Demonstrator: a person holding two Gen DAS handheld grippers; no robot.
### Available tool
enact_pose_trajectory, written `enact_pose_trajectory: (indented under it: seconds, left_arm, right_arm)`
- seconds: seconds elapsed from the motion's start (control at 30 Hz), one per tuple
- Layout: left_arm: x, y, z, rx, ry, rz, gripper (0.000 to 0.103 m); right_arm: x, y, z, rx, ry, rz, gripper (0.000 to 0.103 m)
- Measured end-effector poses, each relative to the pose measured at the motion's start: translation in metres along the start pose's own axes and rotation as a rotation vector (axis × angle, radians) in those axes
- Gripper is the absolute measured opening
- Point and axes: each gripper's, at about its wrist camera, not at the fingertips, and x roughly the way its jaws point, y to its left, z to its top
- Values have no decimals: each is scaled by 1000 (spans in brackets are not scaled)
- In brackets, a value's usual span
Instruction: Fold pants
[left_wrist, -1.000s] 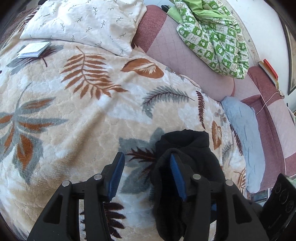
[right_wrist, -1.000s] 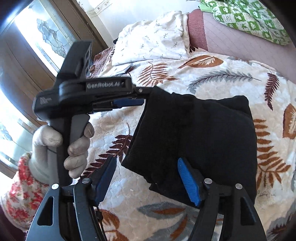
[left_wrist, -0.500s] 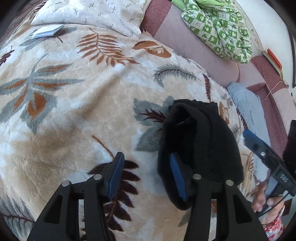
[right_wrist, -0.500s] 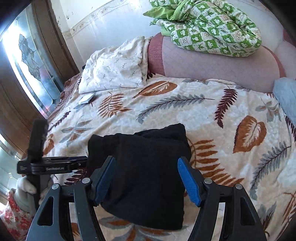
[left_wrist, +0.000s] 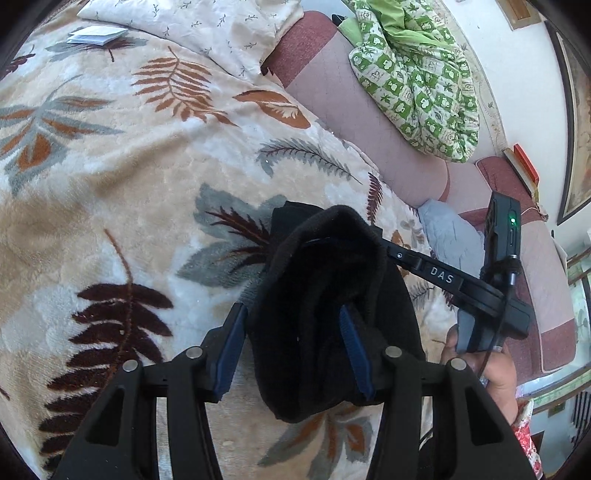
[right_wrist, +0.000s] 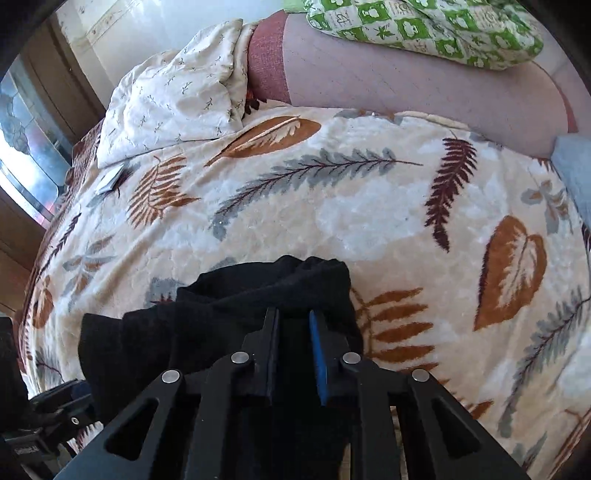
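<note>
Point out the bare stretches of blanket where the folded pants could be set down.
Widest free patch: leaf-print blanket left of the black pants, below the white pillow and small booklet. Another runs right of the pants, toward the grey cloth. It is crowded by the pants, where both grippers work.

So the pants (left_wrist: 332, 317) sit bunched on the blanket (left_wrist: 110, 184) that covers the bed, at the near edge. Left tool (left_wrist: 291, 350) has a fold of them between its pads; right tool (right_wrist: 293, 354) comes in from the right side and is closing on the far end of the bundle, cloth between its pads. Far left there's a pillow (left_wrist: 207, 26) with a small booklet (left_wrist: 98, 35) just in front of it. Far side is a headboard (left_wrist: 351, 103) with a quilt (left_wrist: 417, 74) piled on top.
</note>
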Motion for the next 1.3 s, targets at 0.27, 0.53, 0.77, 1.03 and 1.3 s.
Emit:
enact_pose_trajectory:
  seconds: [0.27, 0.53, 0.77, 1.03, 1.3]
  left_arm:
    - [-1, 11, -4, -74, -15, -30, 50]
    - [-42, -14, -4, -34, -134, -84, 54]
    - [-14, -38, -3, 34, -95, 30, 57]
    - [10, -45, -27, 35, -22, 38, 57]
    - [30, -48, -36, 36, 14, 51, 57]
  right_arm:
    - [-15, -67, 2, 105, -35, -6, 9]
    - [-63, -43, -47, 63, -111, 217, 92]
    - [-40, 0, -81, -40, -27, 126, 54]
    - [-46, -29, -83, 53, -29, 144, 37]
    - [-39, -91, -103, 292, -10, 175, 59]
